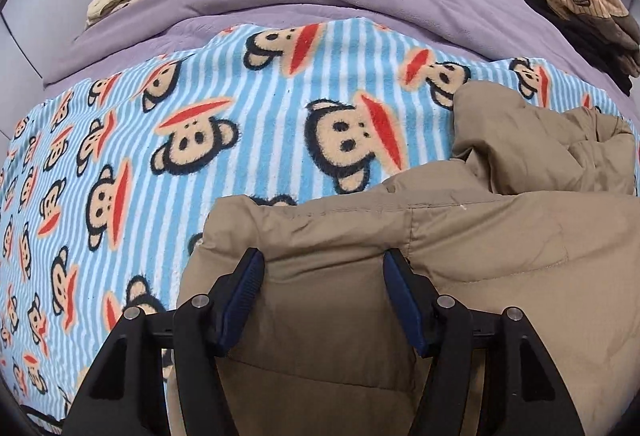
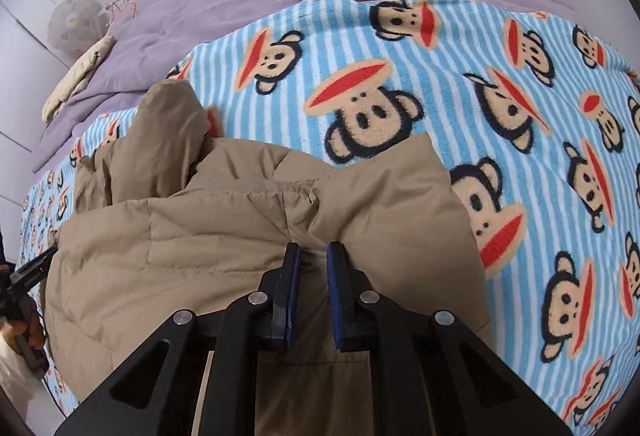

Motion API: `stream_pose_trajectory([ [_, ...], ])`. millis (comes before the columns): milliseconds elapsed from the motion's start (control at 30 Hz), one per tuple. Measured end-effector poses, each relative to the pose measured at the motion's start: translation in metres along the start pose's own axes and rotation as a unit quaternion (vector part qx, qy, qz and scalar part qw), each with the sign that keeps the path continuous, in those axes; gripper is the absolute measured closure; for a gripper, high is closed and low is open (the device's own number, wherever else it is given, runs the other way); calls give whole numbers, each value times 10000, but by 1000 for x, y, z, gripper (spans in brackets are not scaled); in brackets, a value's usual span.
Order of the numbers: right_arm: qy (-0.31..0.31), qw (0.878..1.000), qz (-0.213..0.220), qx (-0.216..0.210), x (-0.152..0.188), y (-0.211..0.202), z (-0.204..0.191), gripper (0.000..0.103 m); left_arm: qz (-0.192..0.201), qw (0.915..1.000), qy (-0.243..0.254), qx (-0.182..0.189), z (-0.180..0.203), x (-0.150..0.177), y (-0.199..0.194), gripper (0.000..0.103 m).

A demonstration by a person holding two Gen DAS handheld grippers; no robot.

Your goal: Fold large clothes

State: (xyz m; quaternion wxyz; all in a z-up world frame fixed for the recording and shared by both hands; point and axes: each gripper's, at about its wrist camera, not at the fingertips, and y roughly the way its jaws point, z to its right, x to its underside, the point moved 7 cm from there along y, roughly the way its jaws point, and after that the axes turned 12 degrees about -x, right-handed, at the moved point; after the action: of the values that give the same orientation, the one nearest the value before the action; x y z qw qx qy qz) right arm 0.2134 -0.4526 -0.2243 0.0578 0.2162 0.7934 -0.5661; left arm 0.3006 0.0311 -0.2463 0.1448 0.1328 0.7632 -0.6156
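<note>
So the tan puffer jacket (image 1: 400, 276) is bunched at the bottom of both frames on the monkey blanket (image 1: 200, 123). Left tongs (image 1: 323, 300) are wide, gripping nothing; right tongs (image 2: 313, 292) are narrow, pinching a fabric ridge. Looks mid-fold; left needs an edge next.

Jacket (image 1: 400, 236) lies on blanket (image 1: 200, 95), seemingly bunched.

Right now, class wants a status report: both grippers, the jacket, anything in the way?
Left gripper open over tan jacket. Right gripper nearly closed, pinching a fold. Jacket bunched on monkey blanket. Nothing obstructing.
</note>
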Motion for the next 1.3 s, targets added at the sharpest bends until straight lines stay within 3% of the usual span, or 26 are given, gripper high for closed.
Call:
stream_pose_trajectory([
  [400,563,9983,167,16,-26,28,25,92,-60,9998,-168,35,0,-18,17,37],
  [600,800,9931,839,180,-19,-26,17,87,352,9975,-520,-321,-50,-23,-20,37],
  [667,588,9937,881,376,-7,-39,14,87,225,9971,-567,-463,-65,-16,-12,37],
  [733,511,9953,660,484,6,-33,21,87,-126,9964,-627,-551,-73,-5,11,37],
  [833,932,9945,450,183,9,-12,40,88,-397,9947,-824,-468,-71,8,36,36],
  [1000,1572,9861,518,-125,6,-15,49,87,-294,9938,-692,-819,-69,4,19,36],
  [1067,1453,9874,608,-168,8,-31,43,83,-151,9950,-629,-756,-72,4,0,36],
  [1133,1360,9881,671,-262,15,-47,37,61,-48,9961,-575,-667,-74,9,-20,36],
  [1200,1362,9872,751,-360,22,-62,30,51,5,9966,-506,-653,-73,20,-38,36],
  [1300,1449,9849,821,-481,40,-79,23,48,53,9972,-429,-613,-67,39,-61,36],
])
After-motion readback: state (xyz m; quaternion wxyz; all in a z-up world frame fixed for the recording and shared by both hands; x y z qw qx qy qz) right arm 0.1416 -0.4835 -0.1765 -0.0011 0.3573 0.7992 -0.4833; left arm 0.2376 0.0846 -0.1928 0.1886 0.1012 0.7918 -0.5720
